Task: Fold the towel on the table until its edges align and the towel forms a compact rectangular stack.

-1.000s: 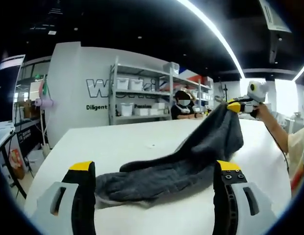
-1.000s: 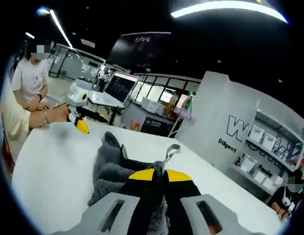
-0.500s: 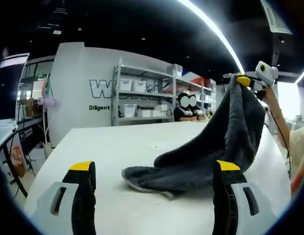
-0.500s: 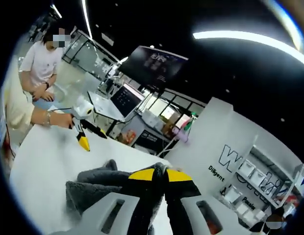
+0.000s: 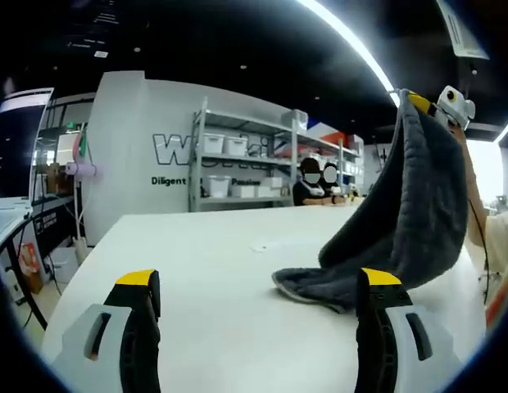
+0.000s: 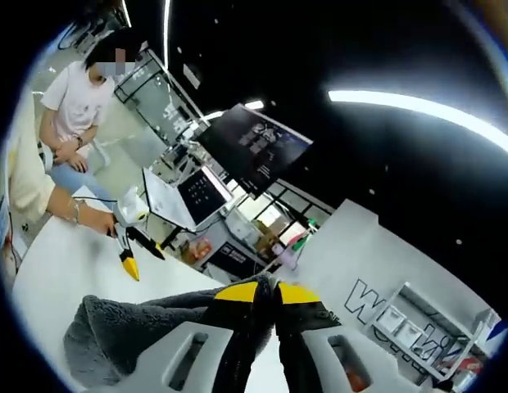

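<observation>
A dark grey towel [image 5: 405,213] hangs from my right gripper [image 5: 418,102], which a hand holds high at the upper right of the left gripper view. Only the towel's lower end [image 5: 315,286] rests on the white table [image 5: 213,270]. My left gripper [image 5: 260,282] stands open low over the table, nothing between its yellow-tipped jaws, the towel's end just inside the right jaw. In the right gripper view my right gripper [image 6: 275,291] is shut on a towel edge, and the cloth [image 6: 115,327] droops below left. The left gripper [image 6: 138,260] sits far off over the table [image 6: 49,262].
Metal shelves [image 5: 238,164] with white bins and a lettered wall [image 5: 164,151] stand beyond the table's far edge, with a seated person [image 5: 307,184] there. A laptop [image 6: 184,196], a dark screen [image 6: 250,147] and a seated person [image 6: 70,106] are off the table's other side.
My right gripper has risen with the towel, pulling most of the cloth off the table and dragging its tail to the right. The left gripper stays open and has barely moved.
</observation>
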`<move>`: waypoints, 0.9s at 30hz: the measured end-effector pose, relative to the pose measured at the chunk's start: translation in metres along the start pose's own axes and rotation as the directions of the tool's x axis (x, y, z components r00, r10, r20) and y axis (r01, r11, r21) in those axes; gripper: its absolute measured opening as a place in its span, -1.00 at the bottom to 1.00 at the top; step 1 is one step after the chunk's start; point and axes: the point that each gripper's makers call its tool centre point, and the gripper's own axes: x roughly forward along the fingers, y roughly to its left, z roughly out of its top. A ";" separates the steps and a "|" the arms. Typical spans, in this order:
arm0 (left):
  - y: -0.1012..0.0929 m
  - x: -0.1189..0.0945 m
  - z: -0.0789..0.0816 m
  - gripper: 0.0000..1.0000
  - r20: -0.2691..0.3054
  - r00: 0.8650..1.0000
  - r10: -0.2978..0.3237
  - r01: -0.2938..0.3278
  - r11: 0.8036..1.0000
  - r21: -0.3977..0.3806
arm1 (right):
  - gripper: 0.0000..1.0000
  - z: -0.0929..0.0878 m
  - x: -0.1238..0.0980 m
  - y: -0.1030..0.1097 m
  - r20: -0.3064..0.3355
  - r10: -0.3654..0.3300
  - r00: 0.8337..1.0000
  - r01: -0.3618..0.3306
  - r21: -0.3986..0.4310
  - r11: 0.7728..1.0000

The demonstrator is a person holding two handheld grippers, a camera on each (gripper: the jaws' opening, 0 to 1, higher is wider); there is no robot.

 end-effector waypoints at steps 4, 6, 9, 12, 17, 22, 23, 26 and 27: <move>0.000 -0.001 0.001 0.96 0.002 1.000 0.001 -0.001 1.000 0.001 | -0.93 0.014 -0.002 -0.005 0.028 -0.015 0.999 0.016 -0.024 1.000; 0.001 -0.001 0.001 0.95 0.004 1.000 0.003 -0.003 1.000 0.001 | -0.93 0.017 -0.002 -0.009 0.035 -0.022 0.999 0.023 -0.030 0.999; 0.001 -0.001 0.002 0.95 0.007 1.000 0.005 -0.005 1.000 -0.001 | -0.93 0.009 0.001 -0.013 0.020 -0.034 0.999 0.035 -0.026 0.999; 0.002 -0.002 0.002 0.95 0.010 1.000 0.007 -0.007 1.000 -0.004 | -0.93 -0.016 0.008 -0.019 -0.036 -0.065 0.997 0.064 -0.023 0.998; 0.003 -0.001 0.001 0.95 0.006 1.000 0.007 -0.007 1.000 -0.006 | -0.93 -0.062 0.019 -0.013 -0.100 -0.080 0.992 0.081 0.008 0.997; 0.003 -0.001 0.000 0.95 0.003 1.000 0.005 -0.005 1.000 -0.008 | -0.93 -0.103 0.029 -0.020 -0.167 -0.082 0.983 0.090 0.044 0.995; 0.003 -0.001 0.000 0.95 0.003 1.000 0.005 -0.004 1.000 -0.009 | -0.93 -0.109 0.030 -0.018 -0.179 -0.077 0.981 0.087 0.049 0.995; 0.003 0.000 -0.001 0.94 0.001 1.000 0.002 -0.002 1.000 -0.010 | -0.92 -0.136 0.034 -0.008 -0.238 -0.045 0.970 0.060 0.059 0.996; 0.003 0.000 -0.001 0.94 0.000 1.000 0.002 -0.002 1.000 -0.010 | -0.92 -0.144 0.035 -0.004 -0.259 -0.030 0.965 0.047 0.063 0.997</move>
